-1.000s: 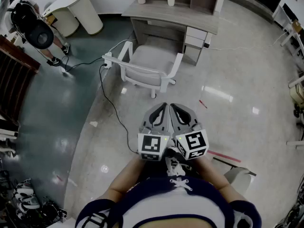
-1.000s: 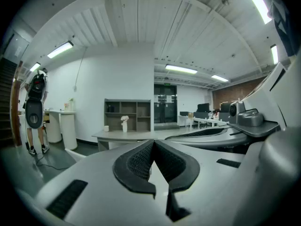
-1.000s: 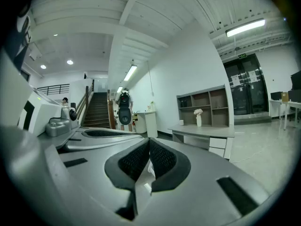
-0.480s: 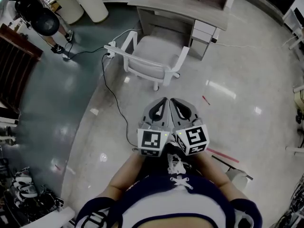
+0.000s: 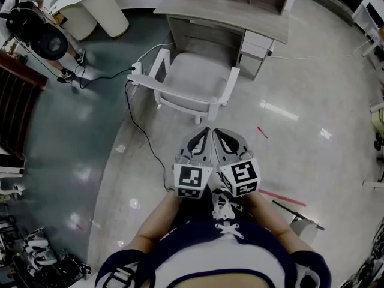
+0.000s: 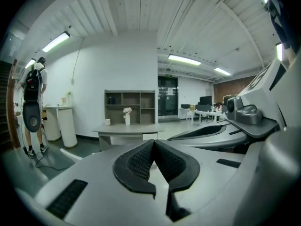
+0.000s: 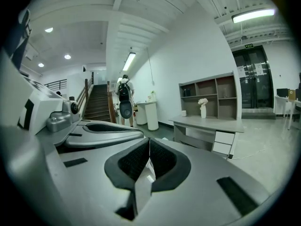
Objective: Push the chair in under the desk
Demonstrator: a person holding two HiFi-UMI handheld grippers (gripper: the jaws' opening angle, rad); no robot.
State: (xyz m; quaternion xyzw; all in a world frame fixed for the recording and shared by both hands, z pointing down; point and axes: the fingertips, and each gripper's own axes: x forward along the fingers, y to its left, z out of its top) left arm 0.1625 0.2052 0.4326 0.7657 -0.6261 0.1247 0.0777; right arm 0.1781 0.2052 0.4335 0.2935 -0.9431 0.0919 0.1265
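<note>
A white chair with a grey seat stands on the floor just in front of the grey desk, its back toward me and its seat outside the desk. My left gripper and right gripper are held side by side, both shut and empty, a short way behind the chair's back and apart from it. In the left gripper view the desk lies ahead with a vase on it, beyond the shut left gripper. The right gripper view shows the desk to the right of the shut right gripper.
A black cable snakes over the floor left of the chair. A person with a backpack stands at the far left by a white round counter. A drawer unit sits under the desk's right end. A shelf unit rises behind the desk.
Both grippers stay shut and together. The chair and desk have shifted a little in the head view as the camera moved; the gap between grippers and chair looks slightly smaller than one second ago.
</note>
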